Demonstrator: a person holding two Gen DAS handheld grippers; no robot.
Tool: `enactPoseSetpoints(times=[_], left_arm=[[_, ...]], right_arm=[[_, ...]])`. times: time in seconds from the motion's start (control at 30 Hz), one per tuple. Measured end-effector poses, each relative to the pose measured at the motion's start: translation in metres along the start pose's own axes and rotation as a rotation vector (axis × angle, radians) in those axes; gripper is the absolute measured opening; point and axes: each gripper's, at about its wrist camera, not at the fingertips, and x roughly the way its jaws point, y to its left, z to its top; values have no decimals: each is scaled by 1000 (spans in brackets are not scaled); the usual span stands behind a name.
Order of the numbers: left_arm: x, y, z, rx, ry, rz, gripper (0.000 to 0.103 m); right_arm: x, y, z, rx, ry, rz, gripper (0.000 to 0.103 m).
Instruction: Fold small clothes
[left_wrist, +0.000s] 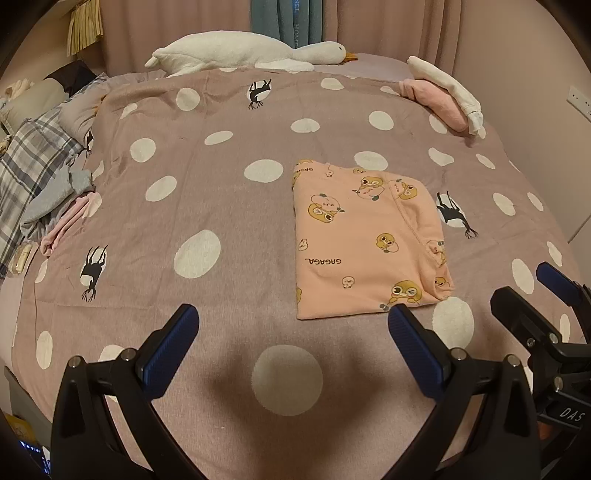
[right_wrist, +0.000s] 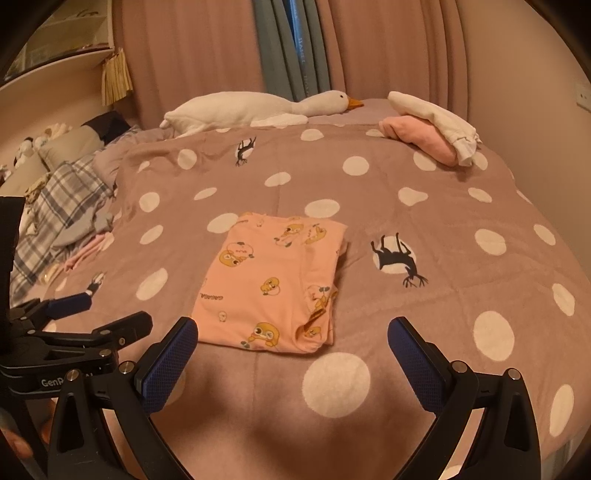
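Already squared into a flat rectangle, the peach garment (right_wrist: 275, 284) lies mid-bed (right_wrist: 443, 221); left hand-held gripper (left_wrist: 293, 325) and right hand-held gripper (right_wrist: 291, 338) hover spread and empty, seemingly because folding looks finished

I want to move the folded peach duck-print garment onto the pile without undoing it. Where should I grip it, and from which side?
Grip the peach garment at its near edge, coming low from the front. It lies flat with that edge facing both open grippers, left and right; one near each corner should probably keep the layers together.
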Motion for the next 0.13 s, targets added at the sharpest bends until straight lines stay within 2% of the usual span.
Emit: enactPoseSetpoints(times=[0.13], left_arm=[[-1,-1,0,-2,-1,0,102]], right_arm=[[-2,-1,2,4,-2,6,102]])
